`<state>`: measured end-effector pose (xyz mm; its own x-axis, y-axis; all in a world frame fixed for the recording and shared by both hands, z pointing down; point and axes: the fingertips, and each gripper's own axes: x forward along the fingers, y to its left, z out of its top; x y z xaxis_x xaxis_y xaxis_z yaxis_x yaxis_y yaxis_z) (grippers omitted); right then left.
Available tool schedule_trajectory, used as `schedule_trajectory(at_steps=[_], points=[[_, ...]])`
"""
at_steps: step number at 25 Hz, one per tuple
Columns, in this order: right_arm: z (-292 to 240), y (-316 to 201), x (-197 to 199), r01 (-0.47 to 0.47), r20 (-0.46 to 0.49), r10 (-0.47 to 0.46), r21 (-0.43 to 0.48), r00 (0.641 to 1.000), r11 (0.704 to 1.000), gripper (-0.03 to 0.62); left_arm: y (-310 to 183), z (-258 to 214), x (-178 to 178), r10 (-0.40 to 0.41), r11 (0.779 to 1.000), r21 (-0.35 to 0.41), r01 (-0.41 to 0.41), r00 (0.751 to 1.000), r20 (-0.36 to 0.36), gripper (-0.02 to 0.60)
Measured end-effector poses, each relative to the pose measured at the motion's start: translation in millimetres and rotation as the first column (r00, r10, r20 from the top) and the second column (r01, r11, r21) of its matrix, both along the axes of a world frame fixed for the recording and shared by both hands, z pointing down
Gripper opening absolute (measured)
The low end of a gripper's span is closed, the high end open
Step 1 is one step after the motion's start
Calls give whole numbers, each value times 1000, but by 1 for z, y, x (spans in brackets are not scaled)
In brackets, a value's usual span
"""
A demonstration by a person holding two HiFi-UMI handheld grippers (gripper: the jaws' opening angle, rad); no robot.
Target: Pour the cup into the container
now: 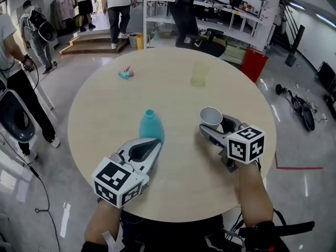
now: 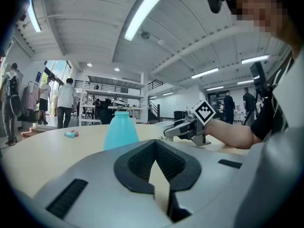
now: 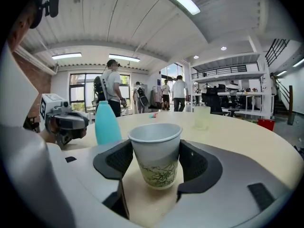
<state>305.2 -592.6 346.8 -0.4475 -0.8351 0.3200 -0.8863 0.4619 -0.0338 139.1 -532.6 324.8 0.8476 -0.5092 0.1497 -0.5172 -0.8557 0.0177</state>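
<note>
A white paper cup (image 1: 210,116) with a green leaf print stands upright on the round wooden table (image 1: 173,188). My right gripper (image 1: 212,123) is shut on it, a pad against each side. In the right gripper view the cup (image 3: 156,146) fills the gap between the jaws. A pale translucent container (image 1: 199,73) stands farther back on the table, apart from the cup. It also shows in the right gripper view as the container (image 3: 201,117). My left gripper (image 1: 153,144) rests shut and empty just behind a teal bottle (image 1: 151,125).
A small teal and pink object (image 1: 126,73) lies at the far left of the table. The teal bottle (image 2: 121,129) stands just ahead of the left jaws. People walk and stand beyond the table's far edge, near shelving and steps.
</note>
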Motion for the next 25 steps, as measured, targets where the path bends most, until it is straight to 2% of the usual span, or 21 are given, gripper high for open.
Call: schedule_trajectory(at_steps=[5, 13, 17, 25], points=[[5, -3, 4, -2, 30, 2, -7, 1000, 1000, 305, 1, 1, 15, 30, 1000, 2, -30, 1000, 8, 2], [12, -1, 9, -6, 89, 7, -12, 996, 1000, 305, 2, 4, 22, 28, 1000, -2, -28, 1000, 8, 2], [20, 3, 7, -12, 55, 15, -55, 998, 998, 307, 9, 1, 25, 38, 999, 1, -38, 999, 4, 2], [6, 26, 26, -62, 54, 64, -29, 996, 998, 307, 17, -8, 20, 34, 999, 14, -34, 999, -4, 2]])
